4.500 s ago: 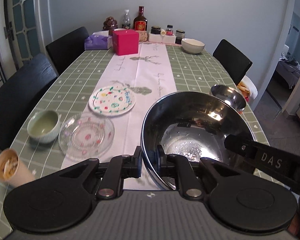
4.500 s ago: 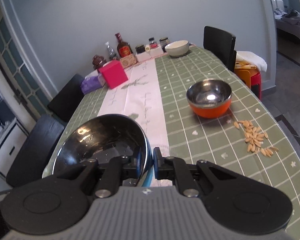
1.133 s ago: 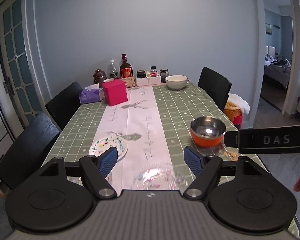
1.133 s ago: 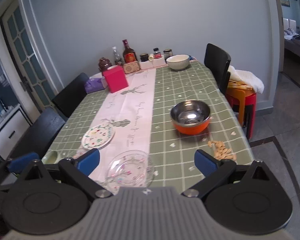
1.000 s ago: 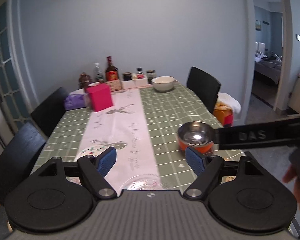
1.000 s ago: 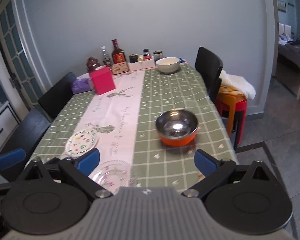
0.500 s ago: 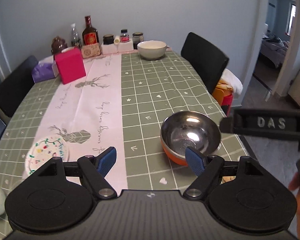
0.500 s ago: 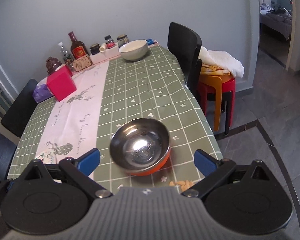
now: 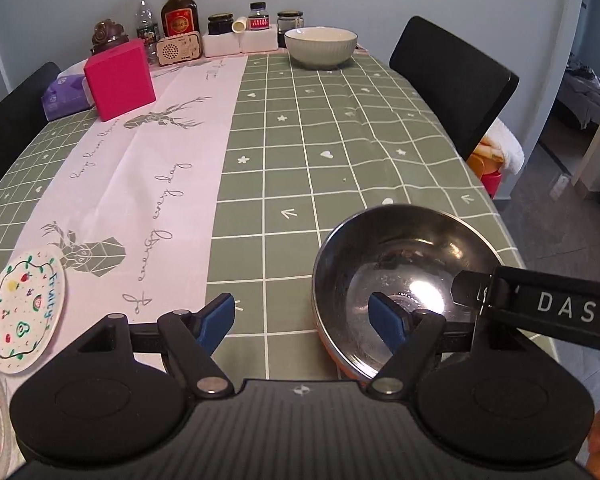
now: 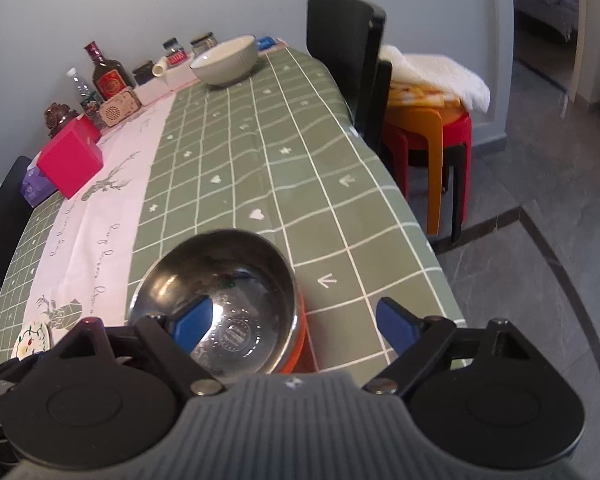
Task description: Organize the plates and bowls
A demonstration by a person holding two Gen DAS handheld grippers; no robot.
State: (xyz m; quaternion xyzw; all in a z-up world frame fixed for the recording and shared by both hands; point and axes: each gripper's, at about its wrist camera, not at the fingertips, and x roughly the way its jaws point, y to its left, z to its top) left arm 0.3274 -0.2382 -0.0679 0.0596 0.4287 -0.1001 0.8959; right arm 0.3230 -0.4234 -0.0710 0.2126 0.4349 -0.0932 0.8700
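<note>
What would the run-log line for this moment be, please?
target: orange steel-lined bowl | left gripper: open, straddling rim | right gripper: closing, straddling rim, pads not touching

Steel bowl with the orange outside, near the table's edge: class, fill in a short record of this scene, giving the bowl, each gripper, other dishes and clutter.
bowl: steel bowl with orange outside, upright, empty, near the green checked tablecloth's right edge
left gripper: left gripper open, its right finger over the bowl's rim
right gripper: right gripper closing, straddling the rim, pads not touching
other dishes: painted round plate; pale ribbed ceramic bowl at the far end
clutter: pink box, dark liquor bottle
</note>
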